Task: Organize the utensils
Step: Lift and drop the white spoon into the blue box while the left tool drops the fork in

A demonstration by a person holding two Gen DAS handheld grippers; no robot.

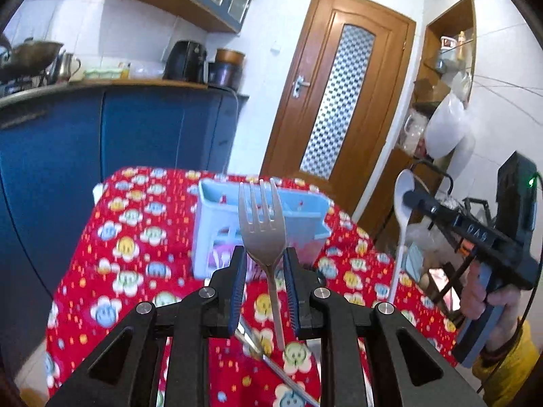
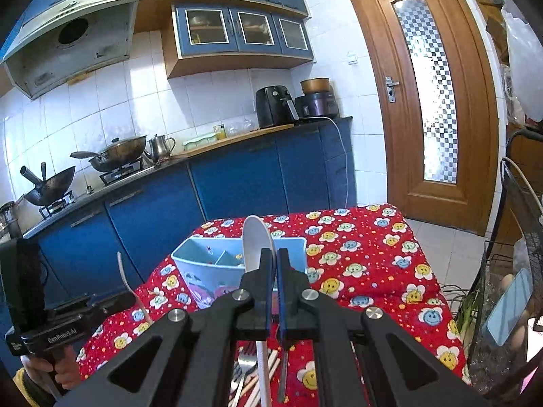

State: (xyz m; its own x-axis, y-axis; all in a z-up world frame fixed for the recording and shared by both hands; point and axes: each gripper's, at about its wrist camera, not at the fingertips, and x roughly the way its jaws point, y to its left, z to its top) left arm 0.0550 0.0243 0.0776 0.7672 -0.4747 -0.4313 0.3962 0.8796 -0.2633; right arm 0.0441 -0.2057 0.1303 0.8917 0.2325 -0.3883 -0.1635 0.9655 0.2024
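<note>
My left gripper is shut on a metal fork, held tines up above the table. From the right wrist view the same fork shows edge-on at the lower left. My right gripper is shut on a white spoon, bowl upward and handle hanging down between the fingers. The spoon also shows at the right of the left wrist view. A light blue divided utensil holder stands on the table just beyond both grippers.
The table wears a red flowered cloth. Several loose forks and chopsticks lie on it below the right gripper, and a knife lies below the left one. Blue cabinets stand behind, a wooden door at the back right, a wire rack at the right.
</note>
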